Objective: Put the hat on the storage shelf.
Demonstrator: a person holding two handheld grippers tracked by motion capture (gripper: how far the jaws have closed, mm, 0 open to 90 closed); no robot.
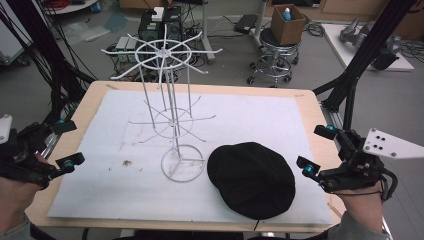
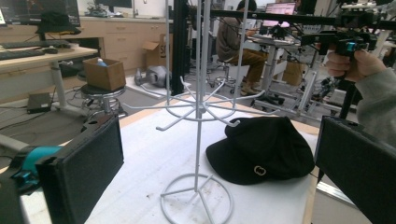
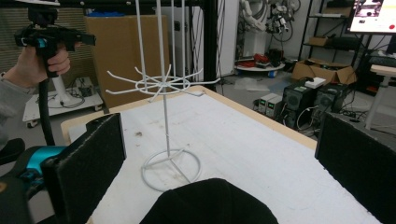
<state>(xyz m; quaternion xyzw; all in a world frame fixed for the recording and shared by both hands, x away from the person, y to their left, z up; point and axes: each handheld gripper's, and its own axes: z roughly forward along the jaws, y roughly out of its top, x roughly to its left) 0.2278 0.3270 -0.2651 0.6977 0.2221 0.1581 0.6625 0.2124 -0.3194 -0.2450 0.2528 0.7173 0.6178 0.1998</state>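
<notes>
Your left gripper point(image 1: 67, 145) and right gripper point(image 1: 316, 149) gape wide, empty; the black cap point(image 1: 251, 178) lies flat, not yet hung on the wire rack point(image 1: 172, 115).

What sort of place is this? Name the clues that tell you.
Most likely a robotics lab or workshop. Clues: a camera rig of black struts around the table, electronics boxes with cables on the floor, and workbenches with monitors.

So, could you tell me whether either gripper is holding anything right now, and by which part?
Nothing is held. The left gripper and right gripper both stand open at the table's sides, apart from the black cap and the white wire rack.
</notes>
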